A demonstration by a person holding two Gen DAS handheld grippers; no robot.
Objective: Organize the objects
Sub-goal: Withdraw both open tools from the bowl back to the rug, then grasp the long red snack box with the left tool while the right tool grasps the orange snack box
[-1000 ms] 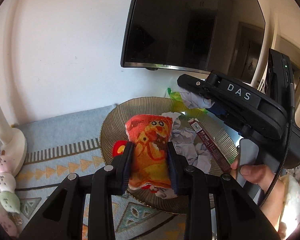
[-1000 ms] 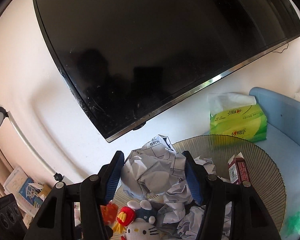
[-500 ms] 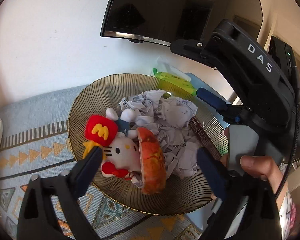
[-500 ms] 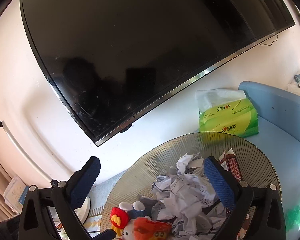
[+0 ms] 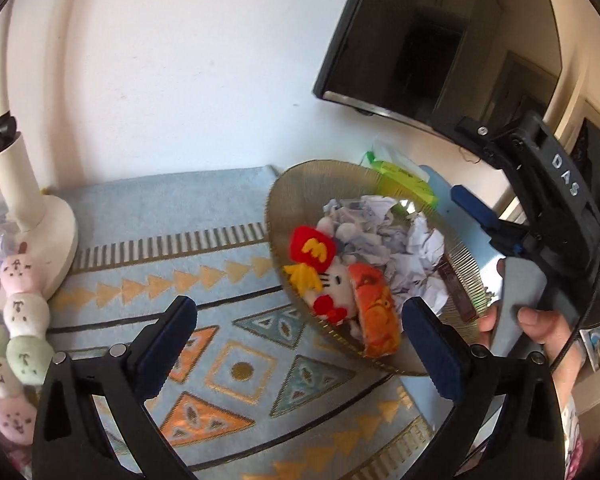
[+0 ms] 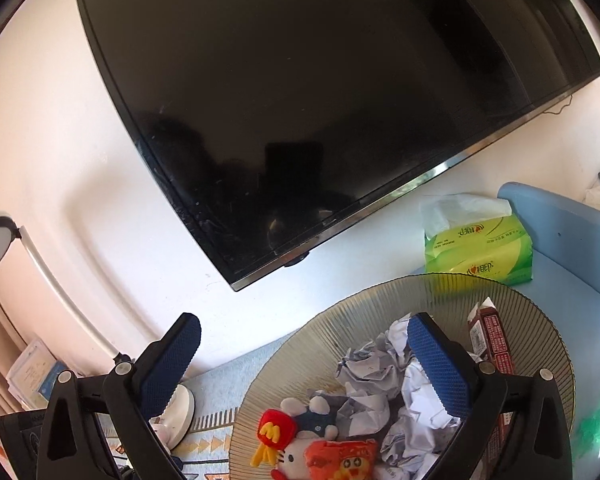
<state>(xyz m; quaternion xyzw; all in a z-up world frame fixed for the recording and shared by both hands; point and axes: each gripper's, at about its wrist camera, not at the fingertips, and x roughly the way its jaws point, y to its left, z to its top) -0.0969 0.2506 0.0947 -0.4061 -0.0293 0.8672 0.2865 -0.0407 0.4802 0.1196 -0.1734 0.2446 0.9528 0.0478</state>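
A ribbed gold-tinted glass bowl (image 5: 300,184) (image 6: 540,320) holds crumpled paper balls (image 5: 384,224) (image 6: 376,368), a white cat plush with a red cap (image 5: 324,272) (image 6: 284,440), an orange snack packet (image 5: 376,316) (image 6: 340,460) and a dark red carton (image 6: 496,340). My left gripper (image 5: 300,336) is open and empty, over the patterned mat just left of the bowl. My right gripper (image 6: 304,360) is open and empty above the bowl's left rim; in the left wrist view it appears at the right (image 5: 480,216), held by a hand (image 5: 540,328).
A patterned blue and orange mat (image 5: 172,248) covers the table. A cream lamp base (image 5: 40,224) and a string of pastel plush balls (image 5: 20,344) sit at the left. A green tissue pack (image 6: 476,252) lies behind the bowl. A black screen (image 6: 320,100) hangs on the wall.
Both grippers went from shut to open: the left let the orange packet drop into the bowl, the right released a paper ball. The left gripper has since drawn back leftward over the mat.
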